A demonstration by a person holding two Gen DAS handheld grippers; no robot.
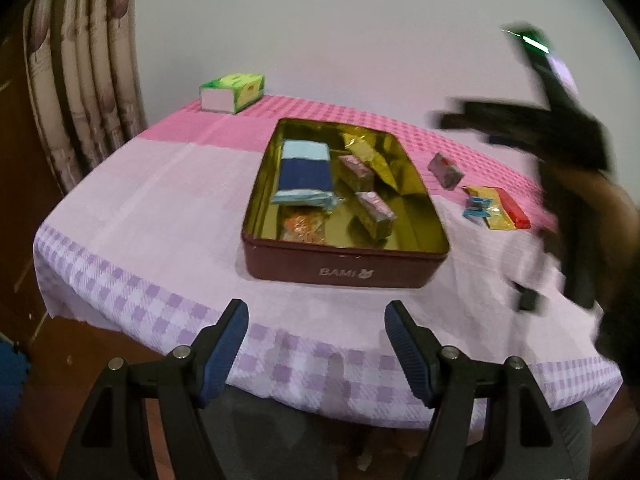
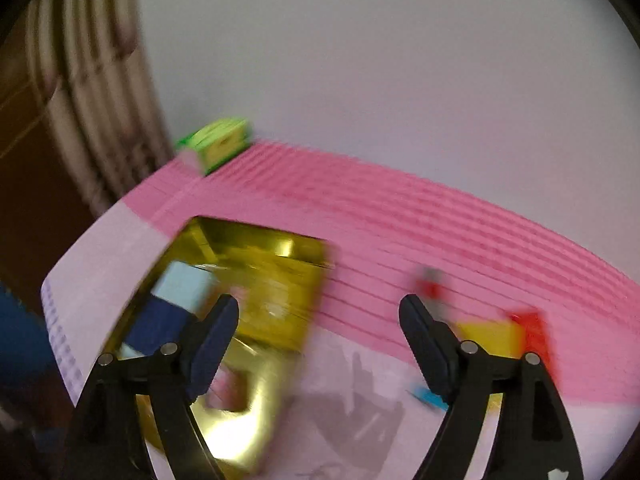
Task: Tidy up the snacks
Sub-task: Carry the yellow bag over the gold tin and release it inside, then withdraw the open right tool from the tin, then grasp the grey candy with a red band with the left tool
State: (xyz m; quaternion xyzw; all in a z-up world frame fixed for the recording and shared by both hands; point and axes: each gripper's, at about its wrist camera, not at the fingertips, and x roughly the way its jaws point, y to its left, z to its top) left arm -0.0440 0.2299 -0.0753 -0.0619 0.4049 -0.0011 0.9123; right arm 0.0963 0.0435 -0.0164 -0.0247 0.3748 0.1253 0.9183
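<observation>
A maroon BAMI tin (image 1: 344, 270) with a gold inside sits mid-table. It holds a blue-and-white pack (image 1: 304, 176), two small wrapped blocks (image 1: 374, 210), a gold wrapper (image 1: 366, 150) and an orange snack (image 1: 302, 226). Right of the tin lie a grey-red packet (image 1: 445, 170), a yellow-red pack (image 1: 500, 208) and a small blue snack (image 1: 477, 206). My left gripper (image 1: 316, 316) is open and empty near the table's front edge. My right gripper (image 2: 320, 312) is open and empty above the table between the tin (image 2: 256, 288) and the loose snacks (image 2: 492, 332); this view is blurred.
A green tissue box (image 1: 234, 90) stands at the far left corner of the checked tablecloth (image 1: 152, 216). Curtains (image 1: 80, 92) hang at the left. The right gripper's body (image 1: 560, 148) shows blurred at the right of the left wrist view.
</observation>
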